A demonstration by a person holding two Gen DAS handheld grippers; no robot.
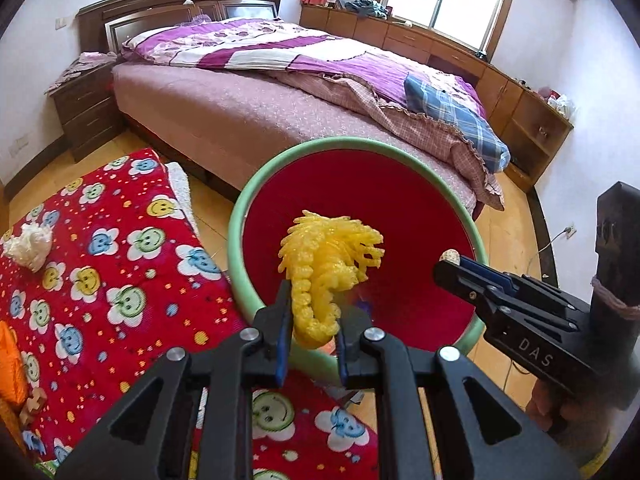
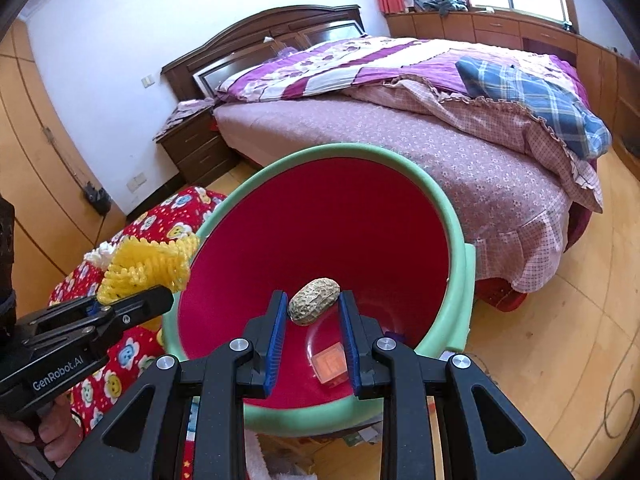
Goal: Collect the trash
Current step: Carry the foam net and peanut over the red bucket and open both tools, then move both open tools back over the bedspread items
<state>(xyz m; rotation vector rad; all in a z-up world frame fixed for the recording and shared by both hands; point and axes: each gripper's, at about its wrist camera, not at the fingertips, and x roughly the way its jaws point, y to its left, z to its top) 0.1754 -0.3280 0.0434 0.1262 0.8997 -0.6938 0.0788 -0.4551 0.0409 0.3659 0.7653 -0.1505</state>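
A round bin with a green rim [image 1: 240,216] [image 2: 456,216] and a red inside stands tilted toward me, between the bed and a red blanket. My left gripper [image 1: 318,300] [image 2: 160,296] is over the bin's near left rim, shut on a yellow foam net [image 1: 320,264] [image 2: 148,266] that sticks up past its fingertips. My right gripper [image 2: 313,296] [image 1: 444,266] hangs over the bin's mouth, shut on a peanut shell [image 2: 314,301] [image 1: 450,257]. A clear orange-tinted wrapper [image 2: 330,364] lies at the bottom of the bin. A crumpled white tissue [image 1: 30,244] [image 2: 100,254] lies on the blanket.
The red blanket with smiley flowers [image 1: 120,280] [image 2: 180,208] covers a surface left of the bin, with an orange thing [image 1: 10,360] at its left edge. A large bed [image 1: 248,120] [image 2: 440,152] lies behind the bin, a dark nightstand [image 1: 86,112] beside it. Wooden floor [image 2: 540,340] runs to the right.
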